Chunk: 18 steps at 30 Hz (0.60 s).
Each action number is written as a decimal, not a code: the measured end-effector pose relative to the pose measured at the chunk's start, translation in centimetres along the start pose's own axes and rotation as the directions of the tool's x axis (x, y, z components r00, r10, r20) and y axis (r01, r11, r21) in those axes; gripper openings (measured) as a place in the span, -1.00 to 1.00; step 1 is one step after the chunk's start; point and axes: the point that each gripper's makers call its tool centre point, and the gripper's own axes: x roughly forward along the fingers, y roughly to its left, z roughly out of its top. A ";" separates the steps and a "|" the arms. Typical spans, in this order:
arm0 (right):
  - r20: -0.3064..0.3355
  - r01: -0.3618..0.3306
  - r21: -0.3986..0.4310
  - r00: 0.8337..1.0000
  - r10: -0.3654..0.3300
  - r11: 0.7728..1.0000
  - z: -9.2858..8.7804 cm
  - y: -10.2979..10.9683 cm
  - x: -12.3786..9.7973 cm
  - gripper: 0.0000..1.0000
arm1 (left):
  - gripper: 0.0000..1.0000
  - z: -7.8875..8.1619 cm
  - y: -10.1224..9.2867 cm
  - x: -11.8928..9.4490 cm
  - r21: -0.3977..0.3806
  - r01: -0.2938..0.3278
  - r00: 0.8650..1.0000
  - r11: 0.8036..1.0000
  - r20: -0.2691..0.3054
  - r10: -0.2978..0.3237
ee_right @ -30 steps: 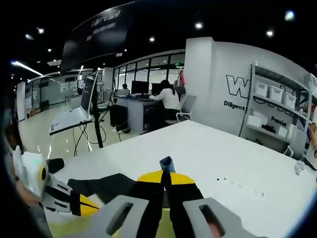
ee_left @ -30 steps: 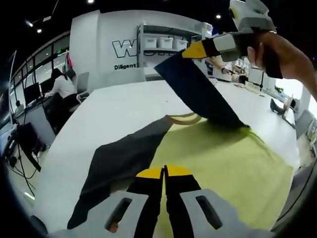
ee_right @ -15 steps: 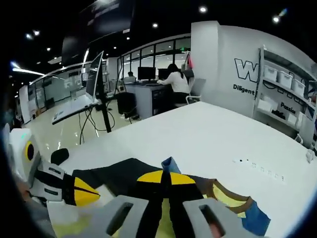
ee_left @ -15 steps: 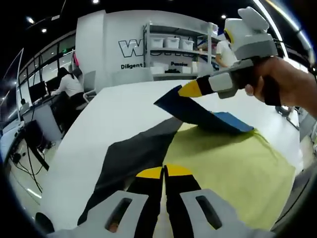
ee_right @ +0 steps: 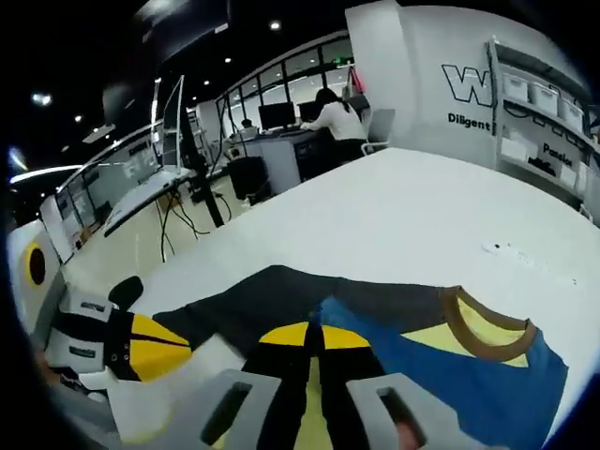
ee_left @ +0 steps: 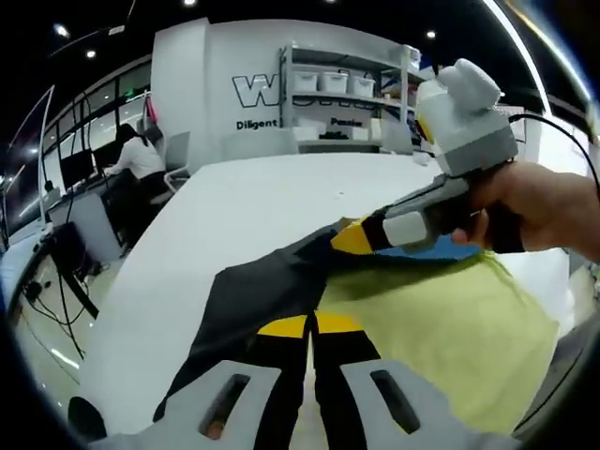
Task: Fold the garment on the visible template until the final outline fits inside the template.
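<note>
The garment (ee_left: 441, 328) lies on the white table (ee_left: 244, 197), with a yellow-green body, a dark grey sleeve (ee_left: 244, 291) and a blue sleeve (ee_left: 441, 251). My left gripper (ee_left: 311, 325) is shut, its tips at the seam between grey sleeve and yellow body; a grip on fabric cannot be made out. A hand holds my right gripper (ee_left: 352, 239) low over the garment. In the right gripper view my right gripper (ee_right: 312, 335) is shut on the blue sleeve (ee_right: 450, 375), which is folded across the body beside the brown collar (ee_right: 473, 323). The left gripper (ee_right: 155, 345) shows at the left, by the grey sleeve (ee_right: 272, 291).
Shelves with white bins (ee_left: 333, 84) stand against the far wall. A seated person (ee_left: 141, 159) works at desks with monitors beyond the table's left edge. Cables (ee_left: 42, 291) trail on the floor there. Bare table top stretches beyond the garment.
The right gripper has brought the blue sleeve down from raised in the air to low across the garment, toward the grey sleeve. The left gripper has stayed put.
</note>
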 end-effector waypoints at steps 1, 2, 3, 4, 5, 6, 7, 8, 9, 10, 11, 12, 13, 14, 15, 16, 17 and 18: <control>-0.020 -0.007 -0.010 1.000 0.007 1.000 -0.5 0.3 0.3 -1.00 | -1.00 0.0 0.1 -0.1 -0.004 -0.002 1.000 1.000 0.002 0.002; -0.028 -0.009 -0.013 1.000 0.009 1.000 -0.8 0.4 0.4 -1.00 | -1.00 0.1 0.1 -0.1 -0.004 -0.004 1.000 1.000 0.005 0.005; -0.037 -0.012 -0.015 0.999 0.012 1.000 -1.2 0.6 0.6 -1.00 | -1.00 0.1 0.1 -0.2 -0.004 -0.007 1.000 1.000 0.006 0.007; -0.039 -0.014 -0.014 0.999 0.013 1.000 -1.3 0.6 0.6 -1.00 | -1.00 0.1 0.2 -0.2 -0.005 -0.007 1.000 1.000 0.006 0.007; -0.042 -0.013 -0.008 0.999 0.013 1.000 -1.6 0.8 0.7 -1.00 | -1.00 0.1 0.2 -0.2 -0.007 -0.008 1.000 1.000 0.005 0.008; -0.048 -0.016 -0.003 0.999 0.016 1.000 -1.8 1.0 0.9 -1.00 | -1.00 0.1 0.2 -0.2 -0.011 -0.009 1.000 1.000 0.005 0.009; -0.058 -0.022 -0.005 0.998 0.021 1.000 -2.2 1.2 1.1 -1.00 | -1.00 0.2 0.2 -0.2 -0.014 -0.010 1.000 1.000 0.007 0.010; -0.067 -0.021 -0.007 0.998 0.021 1.000 -2.6 1.4 1.2 -1.00 | -1.00 0.2 0.3 -0.2 -0.014 -0.011 1.000 1.000 0.008 0.011; -0.071 -0.021 -0.006 0.997 0.021 1.000 -2.6 1.4 1.4 -1.00 | -1.00 0.2 0.3 -0.2 -0.014 -0.011 1.000 1.000 0.007 0.011; -0.079 -0.027 -0.003 0.997 0.027 1.000 -2.9 1.6 1.6 -1.00 | -1.00 0.1 0.3 -0.2 -0.014 -0.011 1.000 1.000 0.006 0.011; -0.083 -0.040 -0.004 0.996 0.040 0.999 -3.0 1.8 1.8 -1.00 | -1.00 0.1 0.4 -0.2 -0.016 -0.011 1.000 1.000 0.005 0.011; -0.084 -0.053 0.000 0.995 0.053 0.999 -3.1 2.2 2.0 -1.00 | -1.00 0.1 0.4 -0.2 -0.018 -0.012 1.000 1.000 0.004 0.012; -0.089 -0.056 0.003 0.994 0.056 0.998 -3.2 2.2 2.3 -1.00 | -1.00 0.1 0.4 -0.3 -0.018 -0.012 1.000 1.000 0.004 0.012; -0.093 -0.064 -0.002 0.994 0.064 0.998 -3.3 2.5 2.5 -1.00 | -1.00 0.1 0.5 -0.2 -0.018 -0.013 1.000 1.000 0.004 0.013; -0.095 -0.068 -0.005 0.993 0.068 0.998 -3.3 2.6 2.6 -1.00 | -1.00 0.1 0.5 -0.2 -0.018 -0.013 1.000 1.000 0.004 0.013; -0.094 -0.074 -0.010 0.993 0.072 0.997 -3.2 2.8 2.5 -1.00 | -1.00 0.0 0.5 -0.2 -0.019 -0.013 1.000 1.000 0.002 0.013; -0.087 -0.082 -0.014 0.993 0.080 0.997 -3.0 2.8 2.6 -0.99 | -1.00 0.0 0.6 -0.2 -0.019 -0.015 1.000 1.000 0.000 0.015; -0.083 -0.084 -0.014 0.993 0.082 0.996 -2.8 2.8 2.5 -0.97 | -1.00 0.0 0.7 -0.1 -0.020 -0.016 1.000 1.000 0.000 0.016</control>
